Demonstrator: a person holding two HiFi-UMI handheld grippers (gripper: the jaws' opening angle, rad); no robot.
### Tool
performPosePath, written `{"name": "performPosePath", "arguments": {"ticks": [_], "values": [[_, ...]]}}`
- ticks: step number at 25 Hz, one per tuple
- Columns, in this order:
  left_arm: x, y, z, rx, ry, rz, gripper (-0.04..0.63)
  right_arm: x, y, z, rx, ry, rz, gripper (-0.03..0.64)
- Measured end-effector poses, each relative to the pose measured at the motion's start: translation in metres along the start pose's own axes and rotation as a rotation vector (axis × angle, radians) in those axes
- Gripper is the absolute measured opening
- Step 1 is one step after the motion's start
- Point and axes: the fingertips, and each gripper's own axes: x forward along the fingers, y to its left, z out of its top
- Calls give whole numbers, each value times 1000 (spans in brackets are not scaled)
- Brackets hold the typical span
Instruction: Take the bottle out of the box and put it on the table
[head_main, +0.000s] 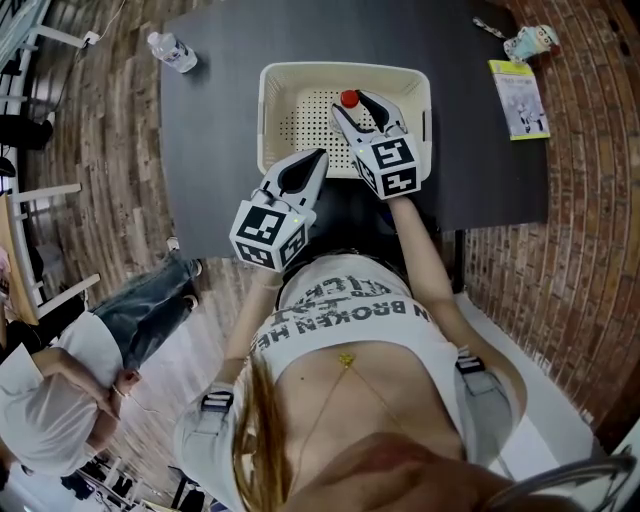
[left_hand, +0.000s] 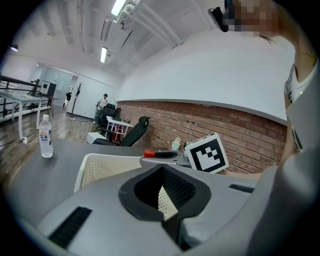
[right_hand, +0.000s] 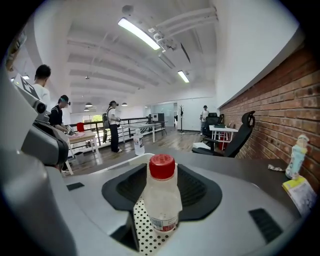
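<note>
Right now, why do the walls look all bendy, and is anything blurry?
Left gripper view: the wide lens curves the brick wall, corners go dark. Right gripper view: the bottle looks sharp, ceiling lamps glare. Head view: the floor planks curve.

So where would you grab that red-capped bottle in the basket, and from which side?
Its clear body below the red cap, from the person's side, almost level. The bottle stands upright in the basket, and the right gripper is open, with a jaw on either side of it.

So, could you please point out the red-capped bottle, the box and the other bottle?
red-capped bottle (right_hand: 161, 200), right gripper view, clear body.
box (head_main: 266, 115), head view, left rim.
other bottle (head_main: 175, 53), head view, clear body.
</note>
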Motion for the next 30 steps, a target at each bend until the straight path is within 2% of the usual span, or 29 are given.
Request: {"name": "performPosePath", "arguments": {"ticks": [16,30], "values": [[3,3,-5,-12,9,-10,0,3,-1,-3,-14,-33,-33,175],[-2,-6,-7,-14,6,-19,0,-10,5,-3,-29,-54,-26,169]]}}
